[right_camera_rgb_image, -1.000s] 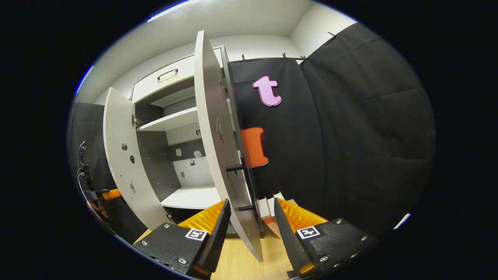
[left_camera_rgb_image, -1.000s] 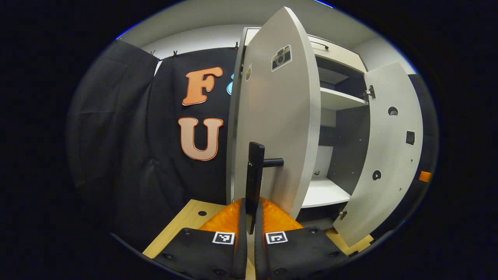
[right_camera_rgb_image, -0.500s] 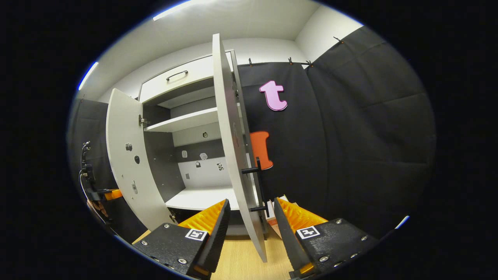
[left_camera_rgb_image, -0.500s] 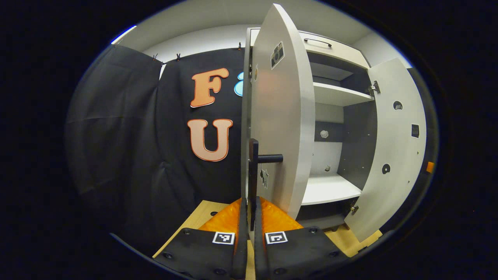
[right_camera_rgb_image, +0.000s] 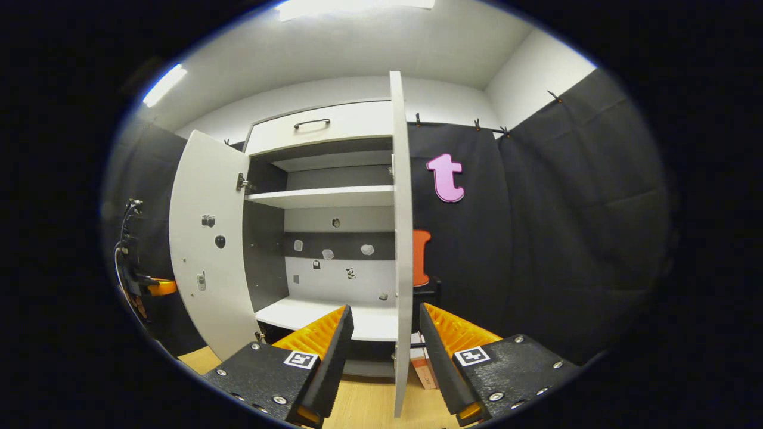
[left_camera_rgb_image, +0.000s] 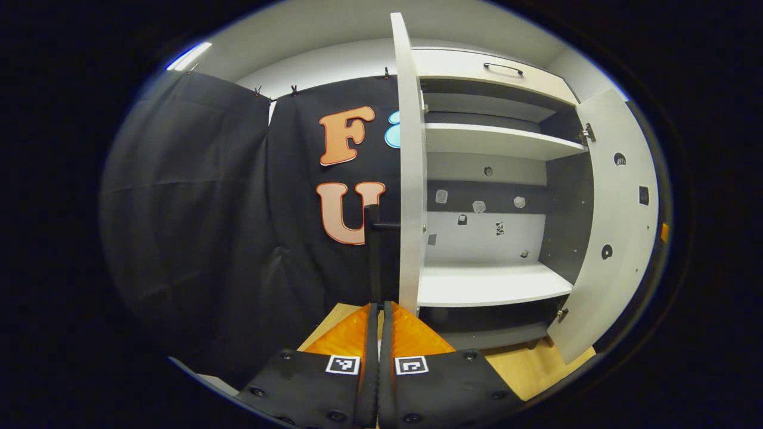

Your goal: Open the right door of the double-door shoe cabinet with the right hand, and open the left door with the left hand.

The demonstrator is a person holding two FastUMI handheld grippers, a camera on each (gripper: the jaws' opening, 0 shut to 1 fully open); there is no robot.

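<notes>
Both tall white doors of the white double-door shoe cabinet stand edge-on, upright: left tongs clamp the left door's vertical black bar handle; right tongs gape astride the right door.

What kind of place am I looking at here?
Likely a staged recording booth, not a home: black cloth clipped along white walls, a white double-door shoe cabinet with bare shelves, and a light wooden floor.

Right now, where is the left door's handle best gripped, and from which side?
Its upright bar, below the standoff, coming front-on: it stands clear of the left door, so one finger fits each side, as the left gripper shows.
</notes>
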